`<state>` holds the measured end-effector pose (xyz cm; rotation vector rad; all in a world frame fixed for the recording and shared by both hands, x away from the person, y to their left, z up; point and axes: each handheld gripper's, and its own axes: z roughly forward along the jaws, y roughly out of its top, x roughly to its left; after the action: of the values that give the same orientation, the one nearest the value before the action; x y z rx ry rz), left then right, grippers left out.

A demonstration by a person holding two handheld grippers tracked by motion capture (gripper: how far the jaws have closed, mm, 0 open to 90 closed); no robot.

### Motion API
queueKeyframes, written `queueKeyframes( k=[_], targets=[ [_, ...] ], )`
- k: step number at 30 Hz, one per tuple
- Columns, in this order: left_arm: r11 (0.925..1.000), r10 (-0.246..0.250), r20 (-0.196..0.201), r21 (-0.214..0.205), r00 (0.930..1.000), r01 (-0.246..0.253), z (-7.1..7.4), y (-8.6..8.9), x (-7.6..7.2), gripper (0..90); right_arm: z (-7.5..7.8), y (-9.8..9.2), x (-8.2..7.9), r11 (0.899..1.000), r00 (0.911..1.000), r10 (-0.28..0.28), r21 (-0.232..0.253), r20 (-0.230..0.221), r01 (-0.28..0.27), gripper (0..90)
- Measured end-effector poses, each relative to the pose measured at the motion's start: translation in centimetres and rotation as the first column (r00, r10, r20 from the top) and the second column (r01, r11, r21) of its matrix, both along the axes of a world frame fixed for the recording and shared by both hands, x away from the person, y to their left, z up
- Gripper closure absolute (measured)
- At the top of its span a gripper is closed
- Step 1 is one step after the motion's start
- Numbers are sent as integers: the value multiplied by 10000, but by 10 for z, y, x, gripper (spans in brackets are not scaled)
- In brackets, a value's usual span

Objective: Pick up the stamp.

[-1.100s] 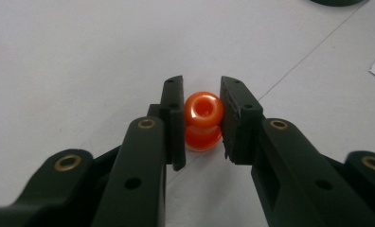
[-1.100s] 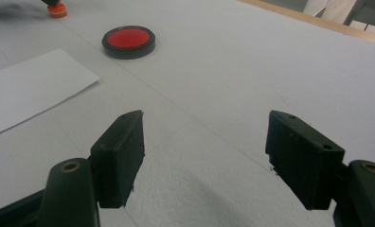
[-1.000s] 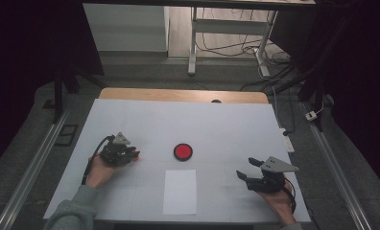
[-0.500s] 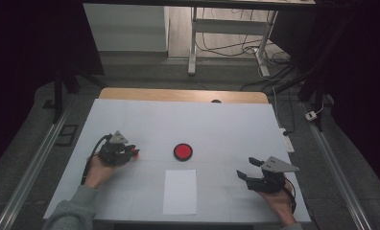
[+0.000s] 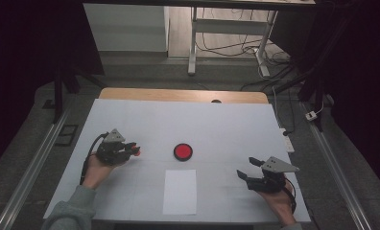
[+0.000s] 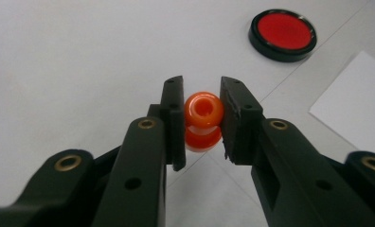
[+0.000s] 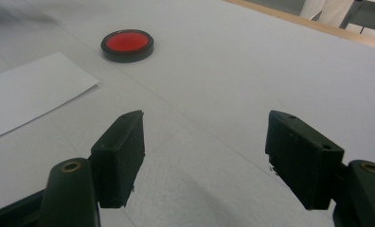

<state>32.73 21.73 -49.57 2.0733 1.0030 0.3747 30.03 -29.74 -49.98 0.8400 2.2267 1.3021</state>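
Note:
My left gripper [image 6: 202, 120] is shut on a small orange peg-like piece [image 6: 203, 118] with a hole in its top, held just above the white table. From above, that left gripper [image 5: 134, 150] lies at the table's left with the orange piece [image 5: 136, 151] at its tip, pointing toward a red disc in a black rim [image 5: 183, 151]. This disc [image 6: 282, 34] lies ahead and to the right of the held piece. My right gripper [image 7: 204, 151] stands open over bare table, nothing between its jaws. It sits at the front right [image 5: 246, 168].
A white sheet of paper [image 5: 180, 190] lies near the front edge between my two hands; it also shows as paper [image 7: 29, 92] and paper [image 6: 356, 104]. The white table cover [image 5: 202, 124] ends at a wooden strip [image 5: 178, 95] at the far side. Metal rails run along both sides.
My left gripper has shifted slightly away from me with the orange piece still in it. My right gripper has stayed where it was.

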Motion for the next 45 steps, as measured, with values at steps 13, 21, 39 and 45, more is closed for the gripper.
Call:
queueKeyframes(
  k=[13,21,39,45],
  targets=[
    [9968,-313,413,-724,9987,343,13,-5,-7,727,1,0,0,9999,10000,-22,137,78,21,290],
    [9881,-765,789,-1274,9939,862,25,-14,-14,727,2,0,0,9997,9999,-92,209,98,90,292],
    [9665,-1413,1086,-2002,9840,1608,41,-27,-25,727,5,6,-6,9999,9996,79,103,254,-82,293],
    [9560,-1766,1169,-2161,9773,1985,45,-38,-28,727,6,5,-8,9999,9996,84,117,278,-87,293]
  ],
)
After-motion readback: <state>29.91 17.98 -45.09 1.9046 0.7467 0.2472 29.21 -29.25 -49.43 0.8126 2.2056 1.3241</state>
